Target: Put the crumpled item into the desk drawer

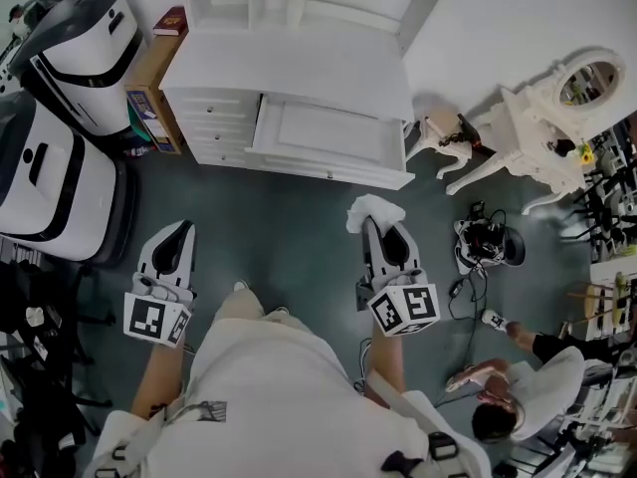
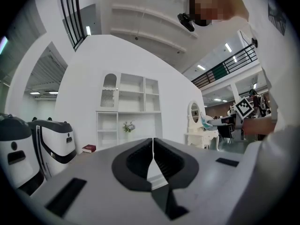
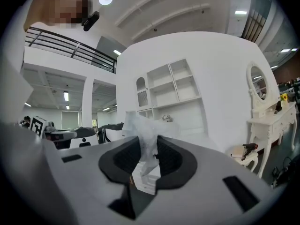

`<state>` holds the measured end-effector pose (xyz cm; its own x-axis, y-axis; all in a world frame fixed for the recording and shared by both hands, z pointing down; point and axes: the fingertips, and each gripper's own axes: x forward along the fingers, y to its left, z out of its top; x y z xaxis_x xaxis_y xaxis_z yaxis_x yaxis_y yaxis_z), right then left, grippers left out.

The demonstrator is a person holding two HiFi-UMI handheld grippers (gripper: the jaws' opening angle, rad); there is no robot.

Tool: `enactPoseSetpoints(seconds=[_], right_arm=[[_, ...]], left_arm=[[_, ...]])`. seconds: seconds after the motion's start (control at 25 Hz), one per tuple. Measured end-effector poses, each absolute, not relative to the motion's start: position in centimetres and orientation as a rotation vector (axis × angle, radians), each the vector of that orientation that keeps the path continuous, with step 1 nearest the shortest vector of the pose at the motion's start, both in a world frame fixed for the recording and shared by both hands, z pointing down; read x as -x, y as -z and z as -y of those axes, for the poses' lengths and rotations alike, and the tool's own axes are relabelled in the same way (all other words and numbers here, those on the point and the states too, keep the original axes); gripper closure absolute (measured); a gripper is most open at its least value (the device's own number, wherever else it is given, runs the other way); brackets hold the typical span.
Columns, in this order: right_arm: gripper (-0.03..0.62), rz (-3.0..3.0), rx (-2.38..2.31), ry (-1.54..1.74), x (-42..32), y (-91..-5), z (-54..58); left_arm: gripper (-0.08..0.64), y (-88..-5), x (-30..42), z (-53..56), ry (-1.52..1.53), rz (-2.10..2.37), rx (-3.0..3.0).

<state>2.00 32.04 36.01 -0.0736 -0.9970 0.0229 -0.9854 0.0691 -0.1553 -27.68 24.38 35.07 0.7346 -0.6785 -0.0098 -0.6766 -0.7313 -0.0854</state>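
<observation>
A crumpled white paper (image 1: 371, 209) sticks out of my right gripper (image 1: 380, 229), which is shut on it, over the dark floor in front of the white desk (image 1: 289, 68). In the right gripper view the paper (image 3: 143, 137) stands pinched between the black pads. The desk drawer (image 1: 328, 139) is pulled out, its pale bottom bare. My left gripper (image 1: 177, 237) hangs at the left, lower than the desk, its jaws shut with nothing between them (image 2: 152, 149).
Two white and black robot-like machines (image 1: 70, 118) stand at the left. A white dressing table with an oval mirror (image 1: 557, 118) is at the right, with cables and a device (image 1: 488, 242) on the floor. A person (image 1: 528, 386) crouches at the lower right.
</observation>
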Motion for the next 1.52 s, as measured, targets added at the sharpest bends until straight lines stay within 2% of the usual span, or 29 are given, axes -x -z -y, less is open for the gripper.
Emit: enactPoseSetpoints(seconds=[0.4, 0.72, 1.08, 1.52], right_arm=[[0.495, -2.231, 2.138, 0.280, -4.5, -38.4, -26.7], [0.495, -2.204, 2.227, 0.311, -7.3, -37.5, -15.8], [0.495, -2.169, 2.323, 0.307, -7.2, -35.8, -5.0], [0.495, -2.064, 2.421, 0.303, -10.2, -35.2, -2.5]], left_arm=[[0.540, -37.6, 22.5, -17.2, 0.033, -1.026, 2.941], [0.540, -36.9, 18.6, -5.0, -0.011, -0.936, 3.004], [0.540, -37.0, 16.5, 7.8, -0.047, -0.805, 3.068], [0.540, -37.3, 11.1, 11.9, -0.062, -0.624, 3.147]])
